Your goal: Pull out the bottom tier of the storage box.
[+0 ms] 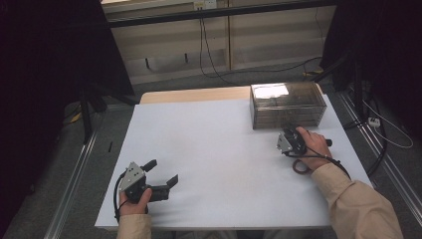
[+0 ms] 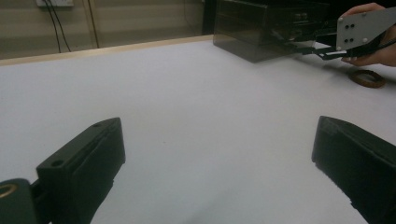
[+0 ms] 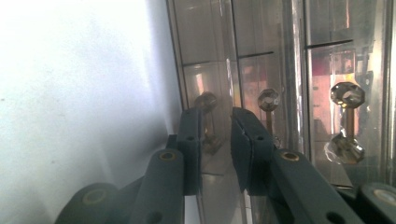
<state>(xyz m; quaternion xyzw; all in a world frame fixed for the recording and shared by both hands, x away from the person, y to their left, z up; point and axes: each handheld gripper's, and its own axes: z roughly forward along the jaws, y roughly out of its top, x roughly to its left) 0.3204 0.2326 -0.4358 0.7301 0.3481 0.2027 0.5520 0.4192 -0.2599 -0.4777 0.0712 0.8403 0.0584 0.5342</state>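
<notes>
A clear plastic drawer cabinet (image 1: 287,104) stands at the back right of the white table (image 1: 219,164). My right gripper (image 1: 288,131) is at the cabinet's front face (image 3: 327,70), low and near its left end. In the right gripper view its jaws (image 3: 215,117) stand narrow around a small faceted drawer knob (image 3: 206,100). The knob lies against one finger (image 3: 190,140), and a slim gap shows before the other. My left gripper (image 1: 161,172) rests near the table's front left, wide open with nothing between its fingers (image 2: 84,163). The cabinet (image 2: 261,28) also appears far off in the left gripper view.
A brown tape ring (image 1: 300,167) lies on the table under the right wrist, also seen as a ring (image 2: 367,78) in the left gripper view. More knobs (image 3: 348,93) line the other drawers. Dark stands and cables (image 1: 214,59) surround the table.
</notes>
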